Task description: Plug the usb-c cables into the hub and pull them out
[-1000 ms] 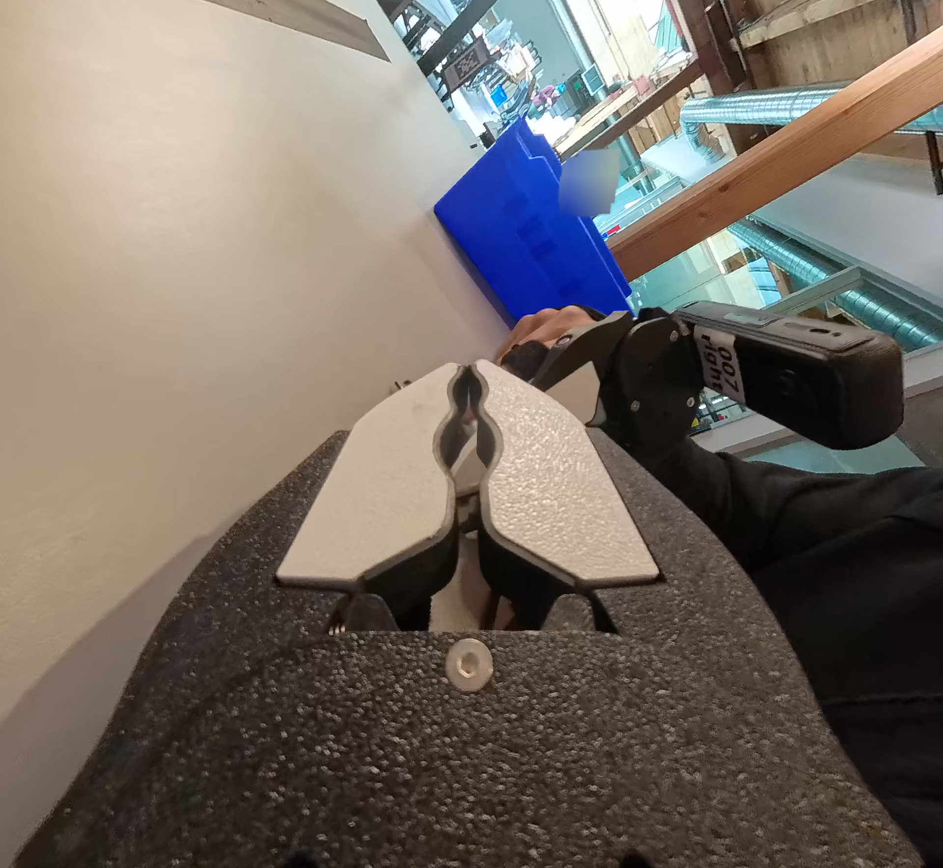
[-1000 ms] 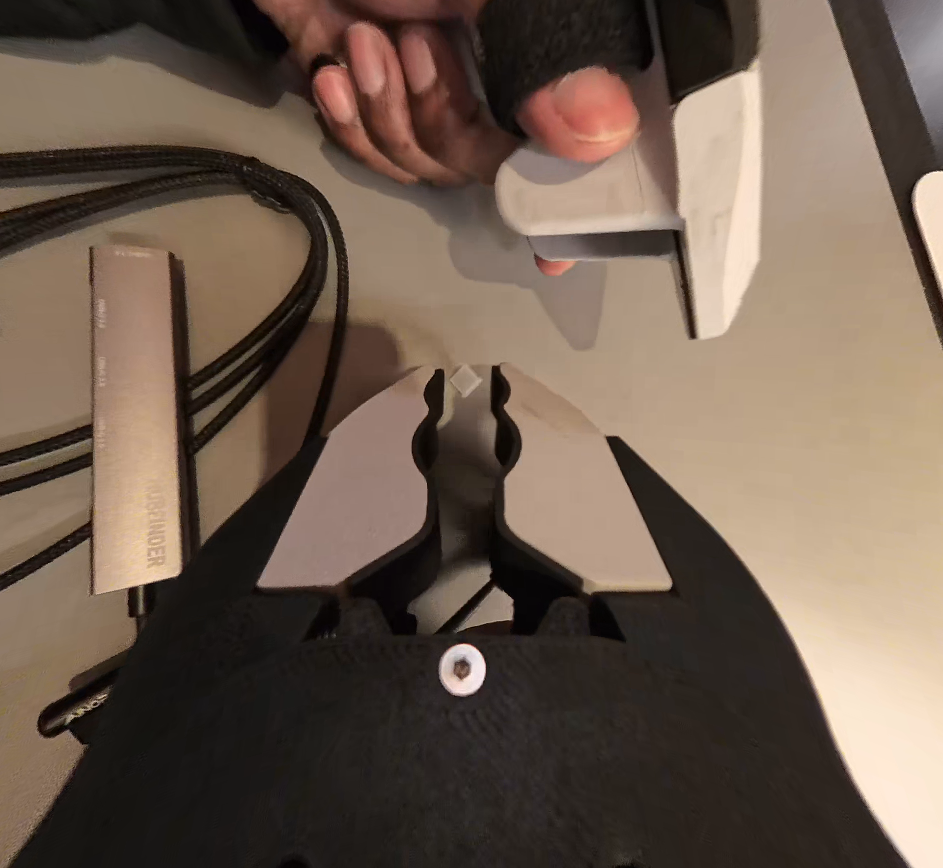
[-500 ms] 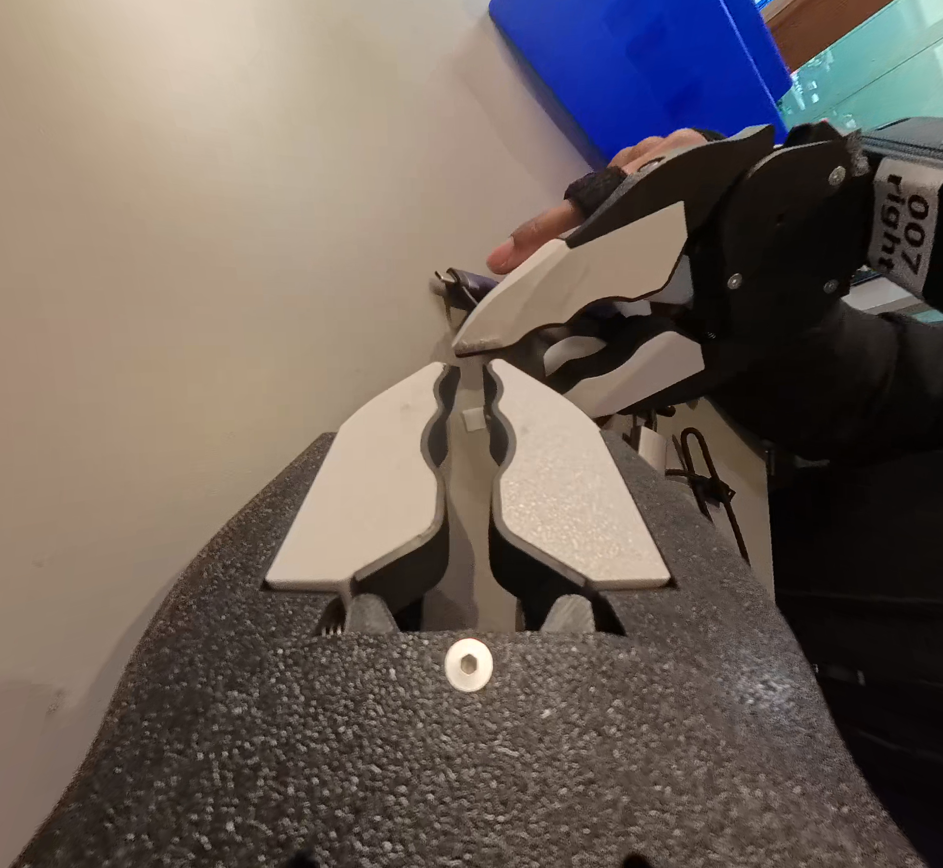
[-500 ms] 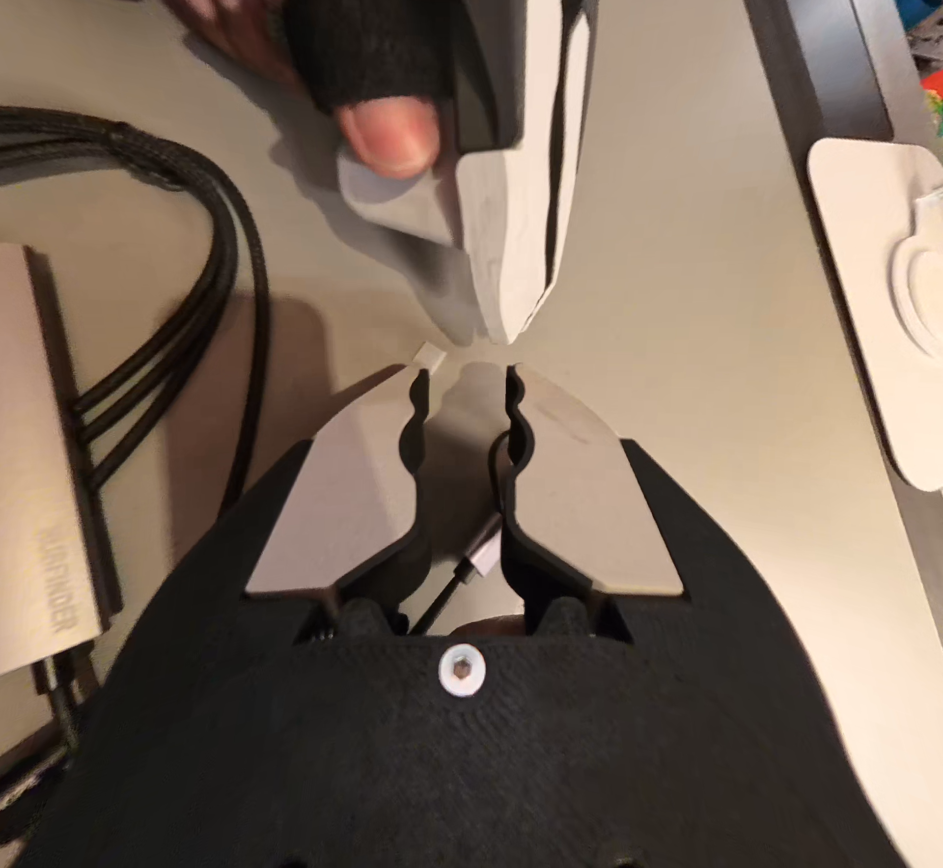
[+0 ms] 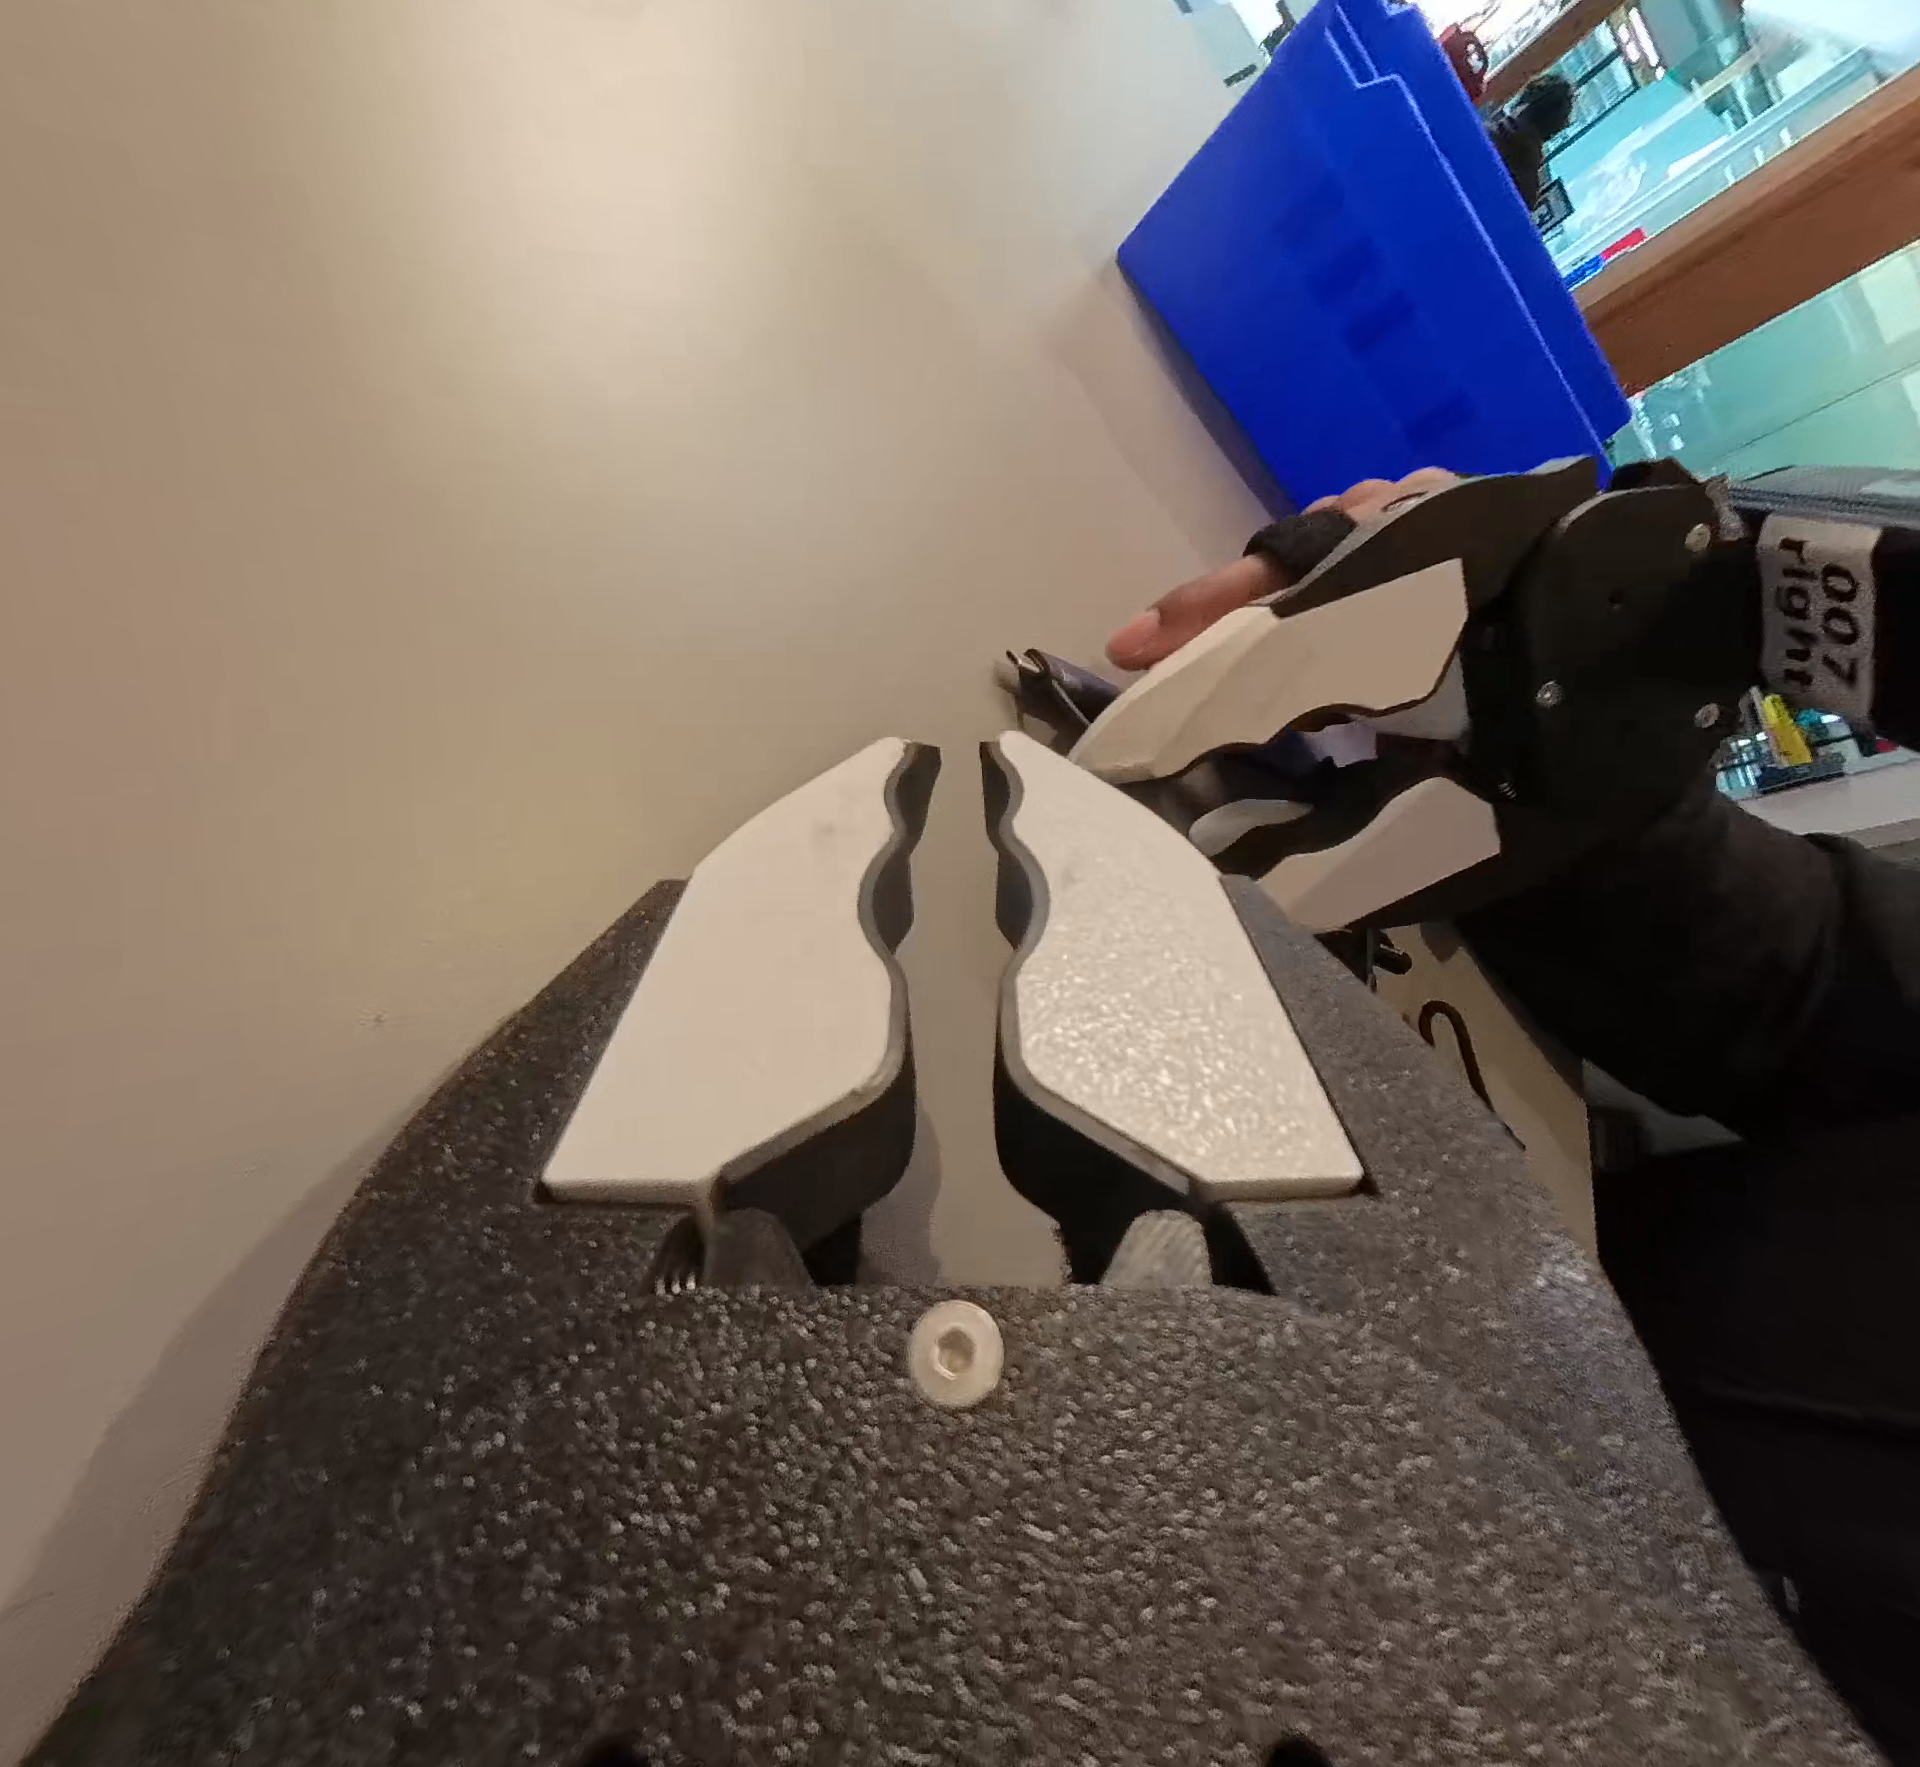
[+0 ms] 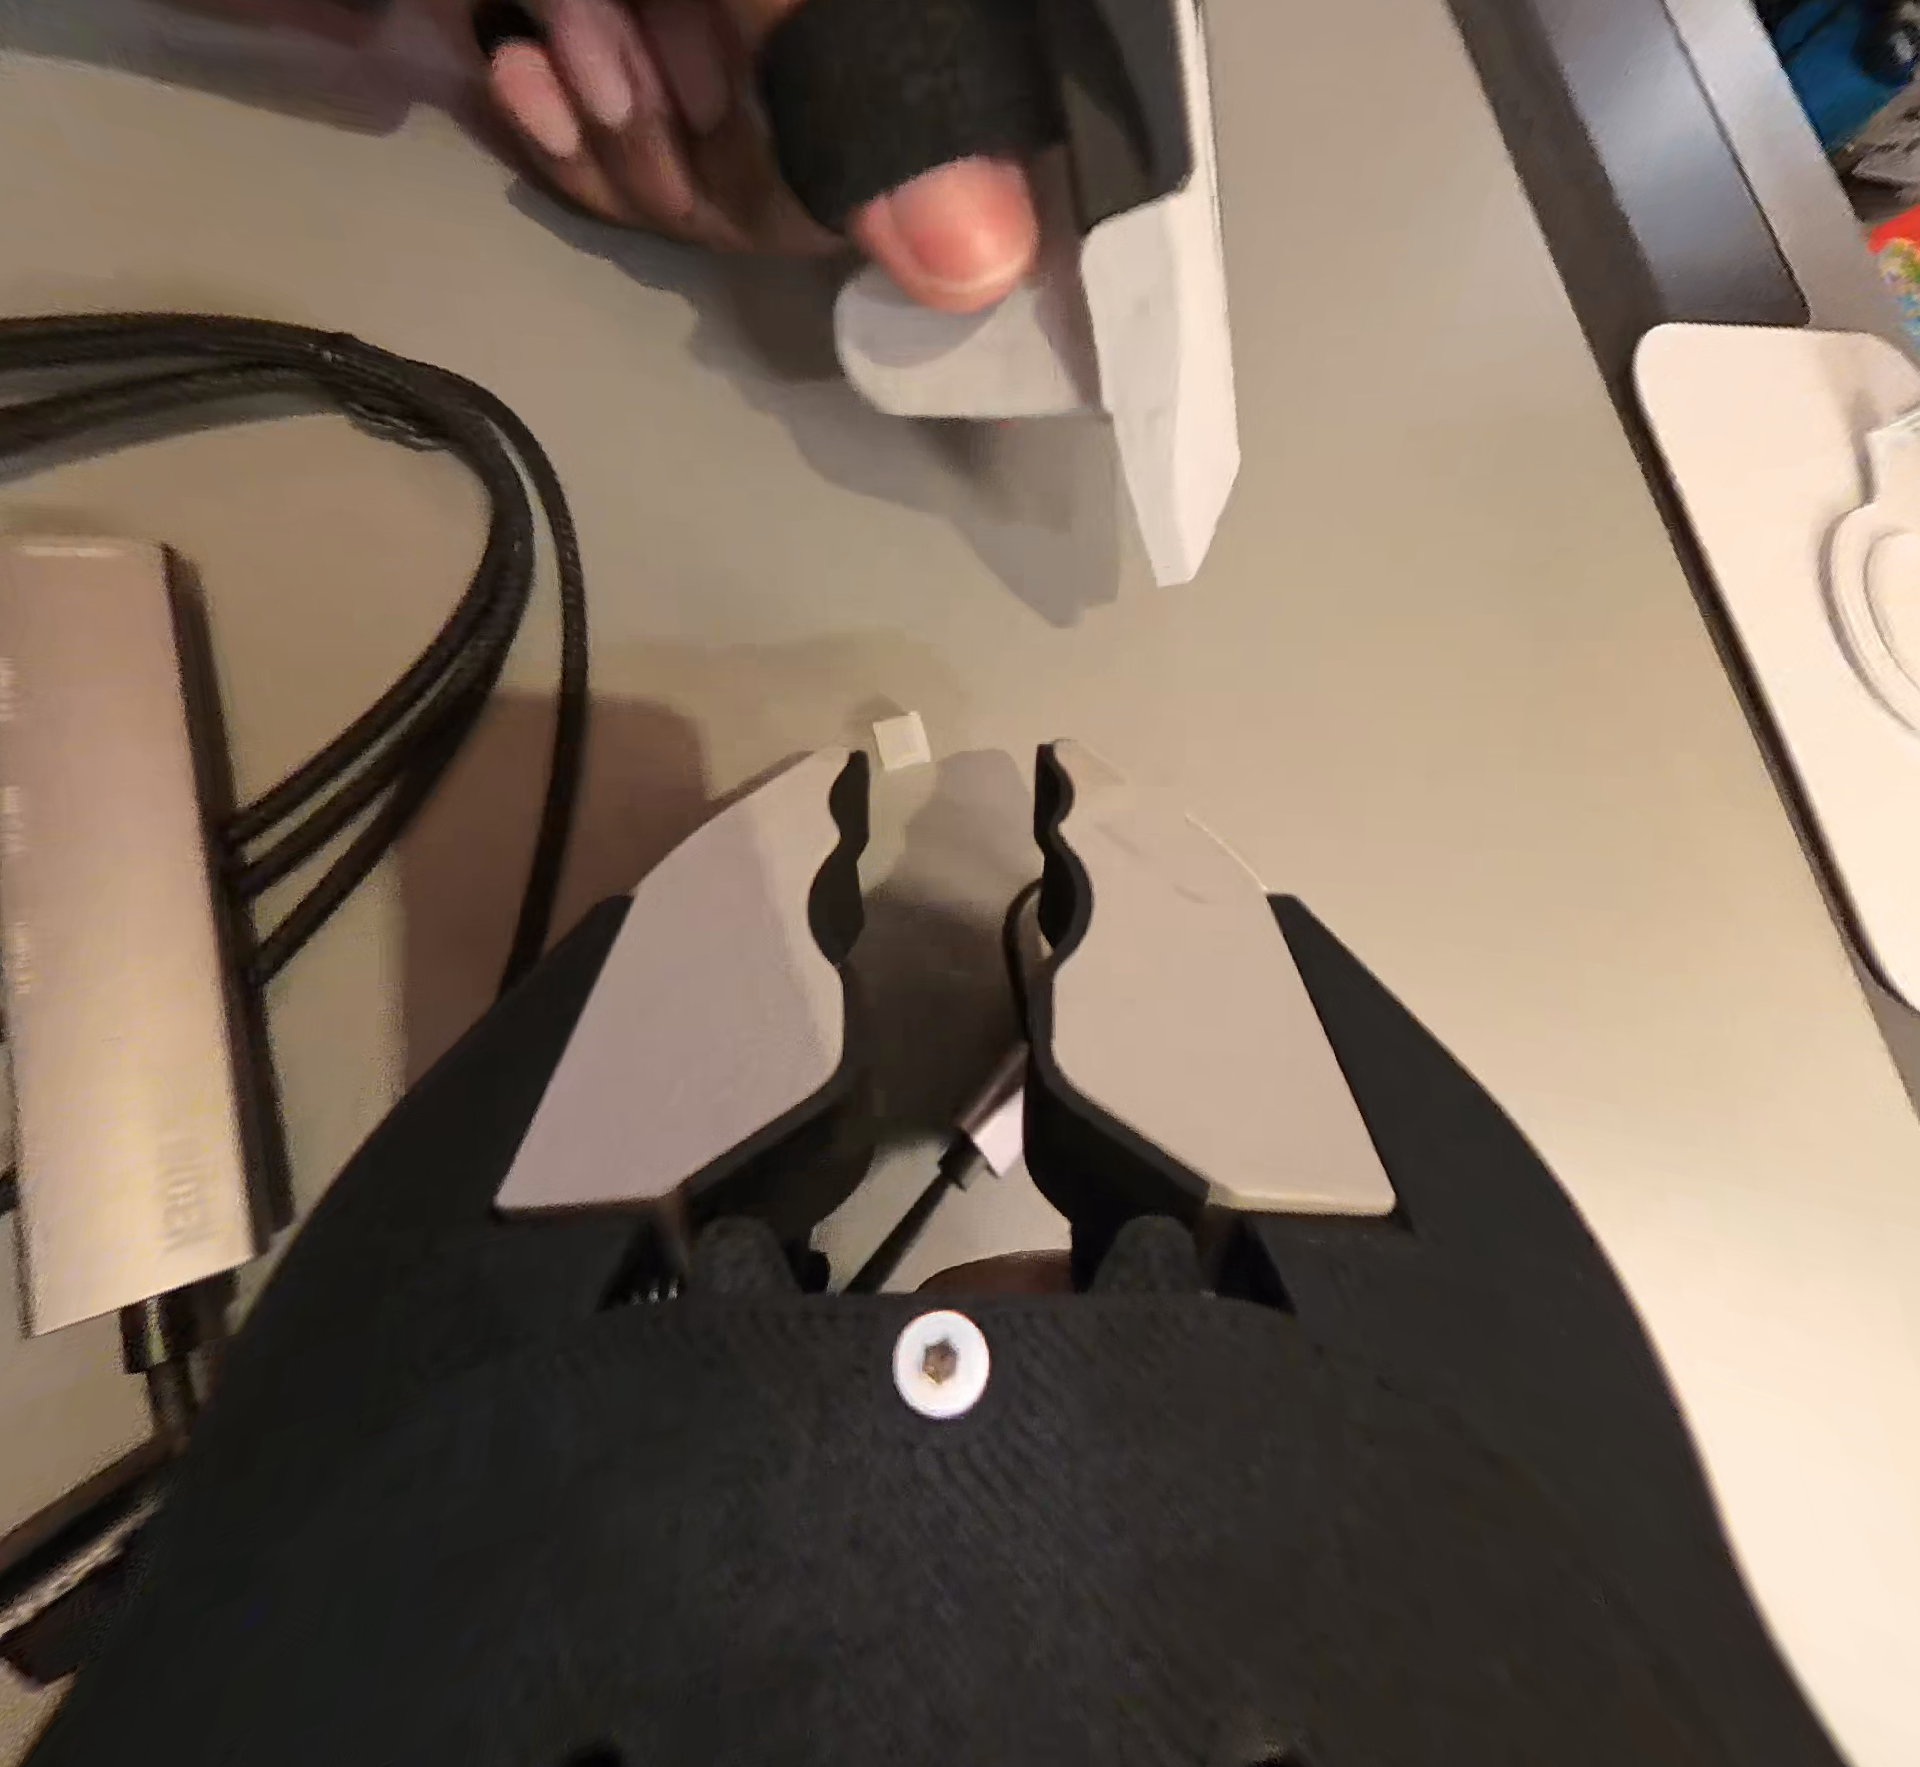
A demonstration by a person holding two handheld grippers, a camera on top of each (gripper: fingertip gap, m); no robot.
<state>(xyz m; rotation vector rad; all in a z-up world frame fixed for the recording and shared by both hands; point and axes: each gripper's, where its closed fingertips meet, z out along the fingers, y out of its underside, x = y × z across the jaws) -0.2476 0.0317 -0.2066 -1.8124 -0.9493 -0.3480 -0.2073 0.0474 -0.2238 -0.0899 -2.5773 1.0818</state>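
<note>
In the right wrist view a silver hub point(image 6: 104, 886) lies at the left edge, with black braided cables point(image 6: 488, 574) looping beside it. My right gripper point(image 6: 945, 767) is open, low over the table. A silver usb-c plug point(image 6: 987, 1135) on a thin black cable lies on the table under the gap between its fingers, not gripped. My left gripper point(image 6: 1174, 533) is just beyond, held by a hand point(image 6: 675, 55), tips down. In the left wrist view my left gripper point(image 5: 961, 751) shows a narrow gap and holds nothing. The right gripper point(image 5: 1143, 798) is to its right.
A small white square point(image 6: 899, 743) lies on the beige table point(image 6: 1351, 782) by my right gripper's left tip. A white pad point(image 6: 1787, 626) sits at the right edge. A blue bin point(image 5: 1371, 263) stands at the far end of the table.
The left gripper's jaws have parted slightly from shut and it has drawn back. The right gripper has opened wider and shifted right; the plug now shows under it.
</note>
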